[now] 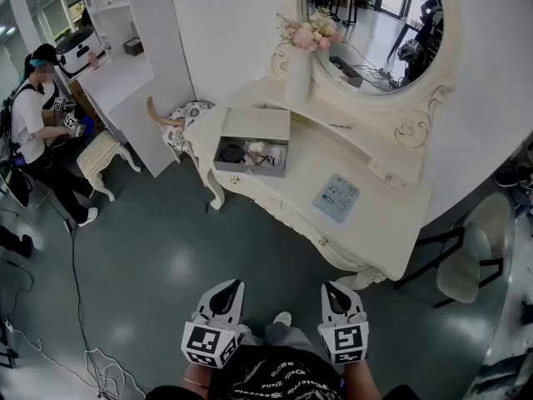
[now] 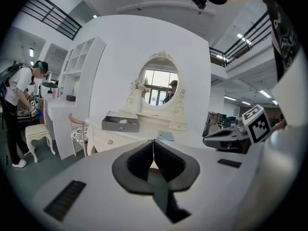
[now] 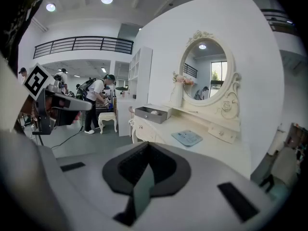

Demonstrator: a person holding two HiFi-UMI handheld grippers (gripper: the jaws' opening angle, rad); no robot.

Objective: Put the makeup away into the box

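Observation:
An open grey box (image 1: 250, 144) stands on the left part of the white dressing table (image 1: 379, 223), with dark and white items inside it. A pale blue flat makeup pack (image 1: 336, 197) lies on the tabletop to the box's right. Both grippers hang low over the floor, well short of the table. My left gripper (image 1: 236, 287) and right gripper (image 1: 331, 290) are shut with nothing between the jaws. The left gripper view shows the shut left gripper (image 2: 153, 142), the box (image 2: 121, 124) and the pack (image 2: 166, 135) far ahead. The right gripper view shows the shut right gripper (image 3: 147, 145), the box (image 3: 153, 113) and the pack (image 3: 186, 138).
An oval mirror (image 1: 375, 32) and a vase of flowers (image 1: 298, 65) stand at the table's back. A chair with a floral seat (image 1: 179, 123) and a white stool (image 1: 104, 152) are left of the table. A person (image 1: 33, 123) bends at the far left. Cables lie on the floor (image 1: 75, 307).

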